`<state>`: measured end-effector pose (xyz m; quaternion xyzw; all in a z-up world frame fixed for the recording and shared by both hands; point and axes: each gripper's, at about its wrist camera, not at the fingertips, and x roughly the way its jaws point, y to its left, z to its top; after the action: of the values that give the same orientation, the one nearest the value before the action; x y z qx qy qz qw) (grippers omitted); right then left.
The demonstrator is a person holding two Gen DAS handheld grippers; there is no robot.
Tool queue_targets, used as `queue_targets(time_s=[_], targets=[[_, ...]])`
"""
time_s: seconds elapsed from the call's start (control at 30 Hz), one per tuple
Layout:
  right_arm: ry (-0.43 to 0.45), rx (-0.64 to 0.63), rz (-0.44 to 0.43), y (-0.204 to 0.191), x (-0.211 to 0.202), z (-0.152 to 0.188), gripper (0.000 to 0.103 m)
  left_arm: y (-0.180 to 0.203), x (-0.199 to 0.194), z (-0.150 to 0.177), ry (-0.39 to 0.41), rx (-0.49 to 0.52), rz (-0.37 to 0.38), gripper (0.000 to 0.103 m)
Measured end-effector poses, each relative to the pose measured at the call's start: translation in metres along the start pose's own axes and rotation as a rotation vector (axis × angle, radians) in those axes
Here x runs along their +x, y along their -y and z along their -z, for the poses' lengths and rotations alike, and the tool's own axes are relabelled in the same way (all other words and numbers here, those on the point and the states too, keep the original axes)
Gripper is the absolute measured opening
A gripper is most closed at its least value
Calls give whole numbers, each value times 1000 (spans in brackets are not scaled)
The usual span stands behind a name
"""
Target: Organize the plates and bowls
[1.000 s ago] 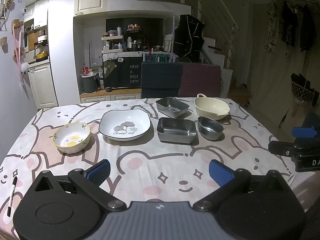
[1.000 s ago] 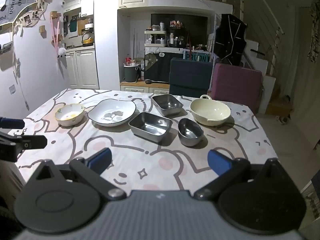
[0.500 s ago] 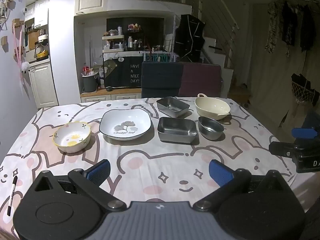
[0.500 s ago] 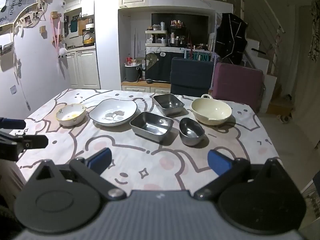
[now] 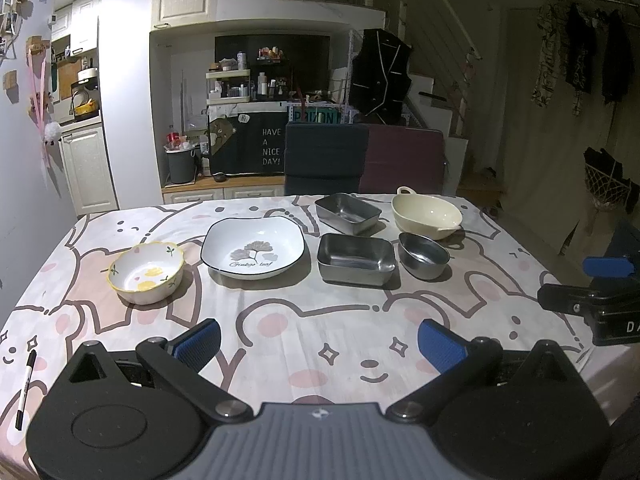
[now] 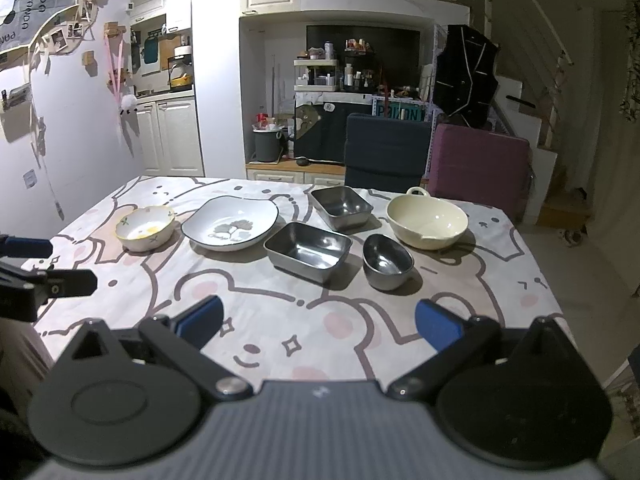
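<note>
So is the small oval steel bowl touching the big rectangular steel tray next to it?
Apart. The right wrist view shows a strip of tablecloth between the oval steel bowl and the rectangular steel tray.

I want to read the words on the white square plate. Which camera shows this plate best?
The left wrist view: the white square plate faces it squarely, so the leaf print and lettering are legible. In the right wrist view the plate lies off to the left, its lettering blurred.

Readable text: "HAVE A NICE DAY!" on the dark cloth [image 5: 267, 147] over the back cabinet. "Ginkgo leaf" on the white plate [image 5: 253, 245]. "DA", cut off, on the right gripper [image 5: 608, 280] body. "PANDA" on the wall banner [image 6: 24, 16], inverted.
</note>
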<state>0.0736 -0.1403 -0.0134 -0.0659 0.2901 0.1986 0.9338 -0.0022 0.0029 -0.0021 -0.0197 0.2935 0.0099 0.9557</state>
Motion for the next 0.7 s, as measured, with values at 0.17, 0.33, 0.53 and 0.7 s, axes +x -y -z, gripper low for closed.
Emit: queue_targets(time_s=[0.17, 0.33, 0.53, 0.7], targets=[[0, -1, -1, -2, -2, 0, 103, 0, 0, 0, 0, -1, 1, 103], [-1, 0, -2, -1, -1, 1, 103, 0, 0, 0, -1, -1, 1, 103], [-6, 0, -9, 1, 3, 0, 103, 0, 0, -1, -1, -2, 1, 103], [-6, -1, -9, 1, 3, 0, 103, 2, 1, 0, -1, 1, 2, 103]])
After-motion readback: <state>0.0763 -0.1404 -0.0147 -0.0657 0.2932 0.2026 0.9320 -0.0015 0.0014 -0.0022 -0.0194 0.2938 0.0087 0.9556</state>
